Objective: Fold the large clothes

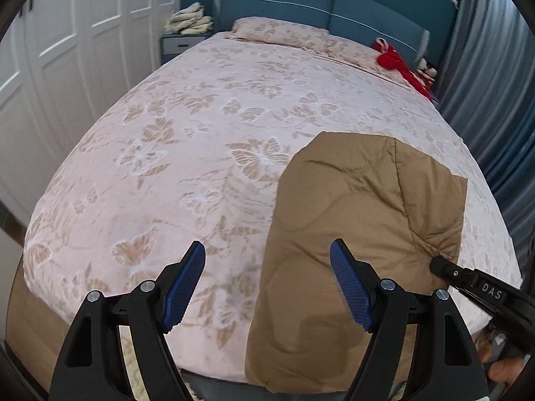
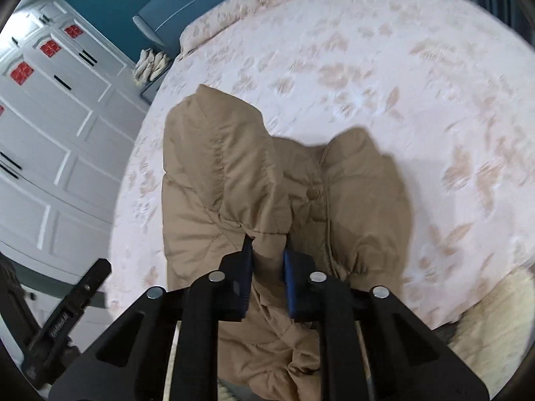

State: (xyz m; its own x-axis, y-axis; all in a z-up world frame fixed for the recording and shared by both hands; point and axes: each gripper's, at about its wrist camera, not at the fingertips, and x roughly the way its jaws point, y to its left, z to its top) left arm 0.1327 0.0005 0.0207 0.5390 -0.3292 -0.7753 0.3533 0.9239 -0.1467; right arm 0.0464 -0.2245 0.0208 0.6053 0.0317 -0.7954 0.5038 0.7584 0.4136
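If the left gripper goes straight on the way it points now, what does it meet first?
Probably the bedspread, close beside the jacket. The left gripper is open and empty; depth is unclear.

White wardrobe [image 1: 67,50], blue headboard [image 1: 301,10], grey curtains [image 1: 495,83]

One tan quilted jacket [image 1: 351,220] lies at the bed's near edge. There is one bed [image 1: 187,153] under a single butterfly-patterned cover, with one pillow [image 1: 281,30] at its head edge and one blue headboard [image 1: 317,3] in two panels. Two grippers show: the left gripper [image 1: 267,287] and the right gripper [image 2: 267,257]. One red item [image 1: 398,63] sits at the far right corner. One pile of pale cloth [image 1: 189,20] tops one nightstand [image 1: 179,43].
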